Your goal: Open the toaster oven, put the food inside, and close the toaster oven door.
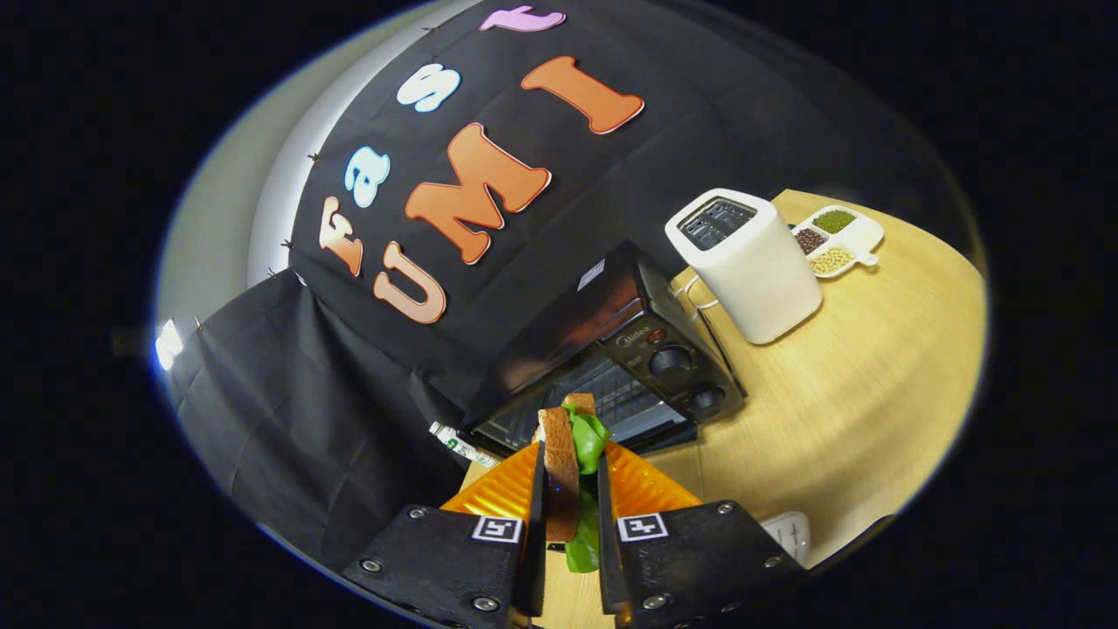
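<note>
- Gripper (572, 489) fingers clamp the sandwich (568, 463), bread and green leaf upright between them
- Toaster oven (611, 367) just beyond, apparently open, rack showing
- Step: carrying food in; next, ease it onto the rack, then release
- White toaster (751, 262) beside it on the table (873, 393)

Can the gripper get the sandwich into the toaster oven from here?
Probably yes. The gripper is shut on the sandwich, and the toaster oven sits just ahead of the fingers with its rack showing. Nothing stands between them, though I cannot tell if the door is fully open.
</note>
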The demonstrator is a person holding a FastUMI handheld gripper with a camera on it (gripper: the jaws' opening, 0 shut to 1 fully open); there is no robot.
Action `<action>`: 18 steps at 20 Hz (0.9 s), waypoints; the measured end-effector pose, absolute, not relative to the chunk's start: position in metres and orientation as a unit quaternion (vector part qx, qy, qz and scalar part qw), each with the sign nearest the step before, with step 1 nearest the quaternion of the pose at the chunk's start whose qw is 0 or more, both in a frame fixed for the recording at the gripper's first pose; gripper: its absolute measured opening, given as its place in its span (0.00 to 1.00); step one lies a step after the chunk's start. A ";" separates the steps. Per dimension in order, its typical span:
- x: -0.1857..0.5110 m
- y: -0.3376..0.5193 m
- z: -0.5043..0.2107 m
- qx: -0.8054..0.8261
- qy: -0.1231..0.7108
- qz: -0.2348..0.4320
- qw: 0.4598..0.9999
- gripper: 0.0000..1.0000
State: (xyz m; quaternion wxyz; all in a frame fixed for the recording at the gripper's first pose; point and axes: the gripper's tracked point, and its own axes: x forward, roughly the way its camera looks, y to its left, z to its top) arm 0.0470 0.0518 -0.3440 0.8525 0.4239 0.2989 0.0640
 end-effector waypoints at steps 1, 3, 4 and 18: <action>0.054 0.058 -0.349 0.430 0.296 0.060 0.851 0.25; 0.067 0.070 -0.361 0.445 0.295 0.048 0.844 0.25; 0.074 0.074 -0.367 0.451 0.295 0.042 0.841 0.26; 0.143 0.115 -0.421 0.513 0.226 -0.057 0.826 0.26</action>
